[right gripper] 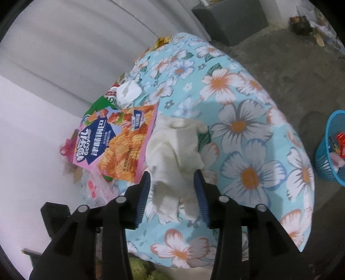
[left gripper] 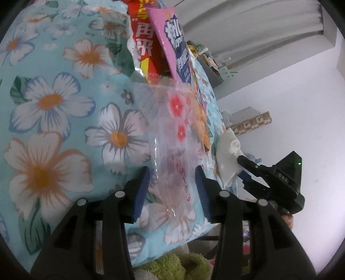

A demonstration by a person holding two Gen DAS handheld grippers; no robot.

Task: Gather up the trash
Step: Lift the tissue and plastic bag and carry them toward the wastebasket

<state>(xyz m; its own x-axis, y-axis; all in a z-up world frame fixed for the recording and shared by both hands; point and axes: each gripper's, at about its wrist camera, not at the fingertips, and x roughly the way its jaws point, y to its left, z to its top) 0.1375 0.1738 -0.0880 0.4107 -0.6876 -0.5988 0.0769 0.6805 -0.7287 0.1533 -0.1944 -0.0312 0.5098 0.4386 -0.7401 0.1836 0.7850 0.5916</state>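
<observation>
A clear plastic bag [left gripper: 172, 140] printed with red flowers lies on the floral tablecloth [left gripper: 54, 107]. My left gripper [left gripper: 172, 189] stands open around its near end, with small gaps at both blue pads. A crumpled white tissue [right gripper: 172, 150] lies between the jaws of my right gripper [right gripper: 172, 191], which is open, its pads close beside the tissue. In the left wrist view the same tissue [left gripper: 228, 155] shows at the table's right edge with the right gripper [left gripper: 245, 168] at it. A pink snack box [right gripper: 120, 146] and a red wrapper [left gripper: 142, 43] lie beyond.
A blue mesh basket [right gripper: 332, 150] holding some trash stands on the concrete floor at the right. A second white tissue [right gripper: 128, 92] and a green packet [right gripper: 101, 105] lie further back on the cloth [right gripper: 248, 129]. A grey cabinet [right gripper: 232, 19] stands behind. A white wall is close by.
</observation>
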